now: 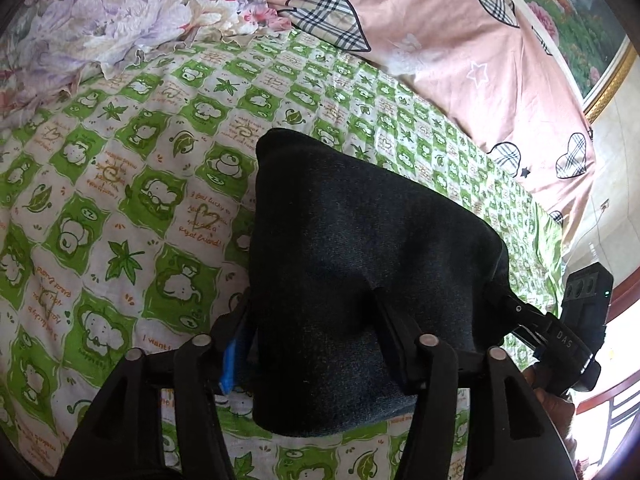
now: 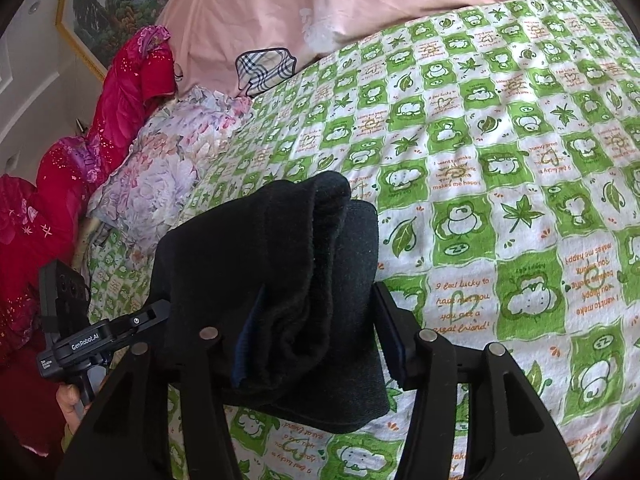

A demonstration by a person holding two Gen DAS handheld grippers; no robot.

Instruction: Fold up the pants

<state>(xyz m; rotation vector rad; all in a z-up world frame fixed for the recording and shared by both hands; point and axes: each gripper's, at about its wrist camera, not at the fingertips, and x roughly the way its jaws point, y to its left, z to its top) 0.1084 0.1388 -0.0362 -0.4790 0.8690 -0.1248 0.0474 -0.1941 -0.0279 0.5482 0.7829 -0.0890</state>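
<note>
I hold a bundle of dark, almost black folded knit pants up off the green-and-white checked bedsheet printed with cartoon animals and leaves. My left gripper has its two black fingers spread apart, with the thick fold of cloth filling the gap between them; I cannot tell how firmly the pads bite. My right gripper is likewise spread wide, its fingers on either side of the layered folds of the same pants, one rolled layer on top of another. From each wrist view the other gripper shows at the bundle's far side. Behind lie a pink duvet with plaid hearts, a lilac floral quilt and a red glittery cushion.
</note>
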